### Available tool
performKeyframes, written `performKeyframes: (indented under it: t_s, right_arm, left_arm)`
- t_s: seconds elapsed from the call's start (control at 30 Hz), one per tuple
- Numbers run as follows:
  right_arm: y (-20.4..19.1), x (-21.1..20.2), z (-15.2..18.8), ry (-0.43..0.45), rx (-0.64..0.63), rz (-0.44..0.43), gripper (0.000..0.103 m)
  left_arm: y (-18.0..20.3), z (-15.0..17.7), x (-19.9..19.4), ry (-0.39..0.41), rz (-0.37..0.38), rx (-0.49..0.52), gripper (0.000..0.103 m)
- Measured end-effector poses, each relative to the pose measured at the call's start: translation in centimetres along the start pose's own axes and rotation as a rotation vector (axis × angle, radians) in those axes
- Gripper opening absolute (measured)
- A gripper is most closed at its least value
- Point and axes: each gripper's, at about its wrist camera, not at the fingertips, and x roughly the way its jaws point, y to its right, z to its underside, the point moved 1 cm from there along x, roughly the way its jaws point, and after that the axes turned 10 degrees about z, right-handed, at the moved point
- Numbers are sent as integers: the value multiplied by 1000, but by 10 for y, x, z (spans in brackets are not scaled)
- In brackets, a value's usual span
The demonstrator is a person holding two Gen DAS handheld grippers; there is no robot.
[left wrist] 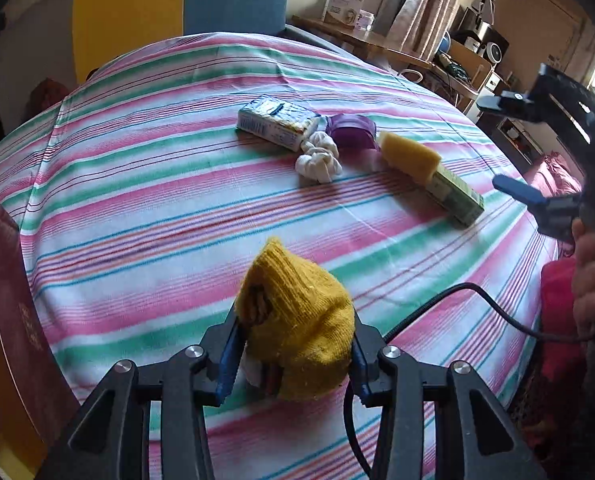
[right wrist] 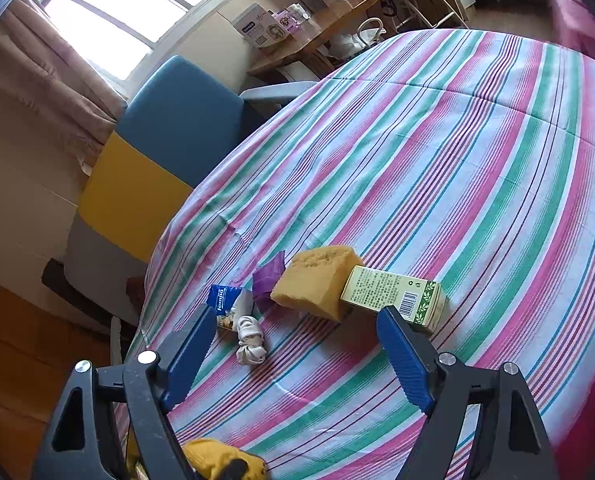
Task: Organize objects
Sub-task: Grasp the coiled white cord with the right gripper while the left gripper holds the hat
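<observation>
1. On the striped tablecloth (left wrist: 145, 184), the yellow sponge (left wrist: 409, 156) serves as the landmark; every other item sits in a loose row beside it
2. Touching the sponge on its near-right end in the left wrist view lies a green carton (left wrist: 455, 196); the right wrist view shows small printed text, a barcode and a recycling mark on it, with a leaf pattern along one edge, but the text is too small to read
3. Just left of the sponge sits a purple item (left wrist: 351, 130), and beyond that a blue and white packet (left wrist: 275, 122); in the right wrist view its blue end bears white lettering that is too small to read with certainty
4. A white knotted cloth (left wrist: 319, 158) lies in front of the packet and the purple item, left of the sponge
5. Well nearer the camera than the sponge, the left gripper (left wrist: 293, 350) has its blue pads pressed against both sides of a mustard knitted sock bundle (left wrist: 297, 320); the jaws stand narrow, closed on the bundle
6. Right of the sponge, the right gripper (right wrist: 297, 354) hangs above the cloth with its jaws wide and nothing between them; in its own view the sponge and carton lie just past its fingertips (right wrist: 401, 352)
7. A hand (left wrist: 593, 276) grips the right tool's handle, and a black cable (left wrist: 457, 296) trails from it
8. Far behind the sponge, a white box (left wrist: 343, 2) with a blue label stands on a wooden desk (left wrist: 377, 40); its writing is unreadable
</observation>
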Motion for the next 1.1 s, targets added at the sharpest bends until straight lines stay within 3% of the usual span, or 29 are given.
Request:
performKeyframes:
  t_s: [0.2, 0.33, 0.37, 0.5, 0.63, 0.83, 0.97, 1.1]
  right_arm:
    - [-12, 9, 7, -38, -76, 16, 61]
    - [-40, 36, 29, -185, -244, 8, 59]
    - [-48, 42, 36, -216, -287, 17, 54]
    - [-82, 57, 51, -268, -473, 43, 48]
    - [-112, 80, 51, -273, -607, 86, 48]
    - [-127, 138, 41, -293, -625, 211, 48]
    - [-134, 148, 47, -251, -706, 250, 27]
    - [-129, 136, 61, -285, -768, 235, 26]
  left_arm:
    - [-2, 11, 5, 29, 22, 0, 45]
    - [-4, 15, 7, 52, 35, 12, 45]
    - [-4, 17, 7, 55, 36, 15, 45]
    - [-8, 16, 10, 70, 57, -1, 45]
    - [-8, 18, 10, 87, 65, 0, 45]
    - [-11, 19, 9, 99, 82, -16, 46]
    - [-13, 18, 9, 101, 96, -23, 46]
    - [-13, 16, 9, 103, 97, -23, 46]
